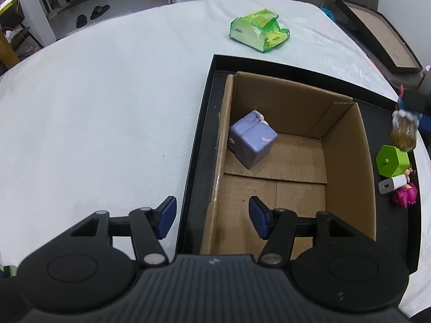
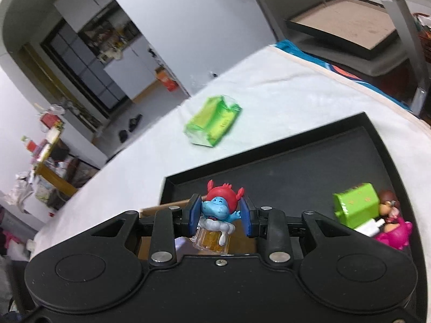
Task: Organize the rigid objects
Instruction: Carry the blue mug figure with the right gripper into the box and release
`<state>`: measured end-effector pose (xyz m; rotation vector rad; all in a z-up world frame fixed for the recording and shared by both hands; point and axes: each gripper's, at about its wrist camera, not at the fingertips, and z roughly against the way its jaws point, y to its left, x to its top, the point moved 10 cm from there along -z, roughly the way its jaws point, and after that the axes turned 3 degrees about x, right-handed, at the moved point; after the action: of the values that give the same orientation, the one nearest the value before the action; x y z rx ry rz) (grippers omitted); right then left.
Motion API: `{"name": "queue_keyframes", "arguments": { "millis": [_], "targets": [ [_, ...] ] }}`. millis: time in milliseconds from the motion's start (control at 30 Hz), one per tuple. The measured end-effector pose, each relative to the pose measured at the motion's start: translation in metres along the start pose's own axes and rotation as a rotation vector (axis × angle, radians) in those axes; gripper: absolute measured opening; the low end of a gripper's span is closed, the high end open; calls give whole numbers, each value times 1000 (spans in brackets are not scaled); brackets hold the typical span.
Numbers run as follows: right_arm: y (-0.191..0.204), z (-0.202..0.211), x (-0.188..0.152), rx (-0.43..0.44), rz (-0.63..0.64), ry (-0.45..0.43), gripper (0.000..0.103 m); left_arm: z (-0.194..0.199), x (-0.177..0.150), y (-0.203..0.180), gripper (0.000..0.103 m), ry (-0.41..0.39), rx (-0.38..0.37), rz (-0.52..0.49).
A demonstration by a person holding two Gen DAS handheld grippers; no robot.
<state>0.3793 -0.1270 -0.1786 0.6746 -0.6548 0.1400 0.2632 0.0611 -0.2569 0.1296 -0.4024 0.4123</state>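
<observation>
Two views, left wrist first. Our left gripper (image 1: 212, 216) hovers with jaws wide apart and nothing between them, straddling the near left wall of the open brown cardboard box (image 1: 347, 161). That box sits in the shallow black tray (image 1: 200, 123) on the white tablecloth (image 1: 107, 94). One lavender plastic cube toy (image 1: 252, 141) lies at the box's far left corner. Along the tray's right edge: a green hexagonal plastic block (image 1: 392, 161), a small white USB charger (image 1: 392, 183), a magenta toy figure (image 1: 405, 196). A green tissue pack (image 1: 258, 29) lies near the cloth's far edge.

Right wrist: our right gripper (image 2: 220, 214) is clamped on a small blue figurine with red claws on a clear amber base (image 2: 218, 215), held in the air above the box's far rim.

Risks as we see them: pads grip only the rounded head, so the figurine could pivot or slip. Release too early and it lands in the tray, not the box.
</observation>
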Motion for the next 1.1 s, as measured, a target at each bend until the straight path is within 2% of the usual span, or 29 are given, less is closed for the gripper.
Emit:
{"name": "queue_keyframes", "arguments": {
  "millis": [267, 333, 400, 500, 600, 933, 1100],
  "targets": [
    [20, -18, -8, 35, 35, 34, 31, -8, -1, -3, 51, -5, -33, -3],
    [25, -22, -10, 39, 47, 38, 31, -11, -2, -3, 46, 5, -26, -17],
    [29, -26, -13, 40, 57, 45, 31, -17, -4, -3, 30, 26, -34, -15],
    [32, -33, -19, 34, 73, 61, 31, -20, -5, -1, 18, 37, -38, -13],
    [34, -40, -24, 27, 85, 76, 31, -19, -3, 0, 10, 26, -43, -9],
    [42, -62, -42, -21, 167, 121, 31, -19, -1, 1, 10, 32, -53, -11],
    [49, -67, -40, -26, 239, 72, 35, -20, 0, 1, 10, 34, -55, -11]
  ]
}}
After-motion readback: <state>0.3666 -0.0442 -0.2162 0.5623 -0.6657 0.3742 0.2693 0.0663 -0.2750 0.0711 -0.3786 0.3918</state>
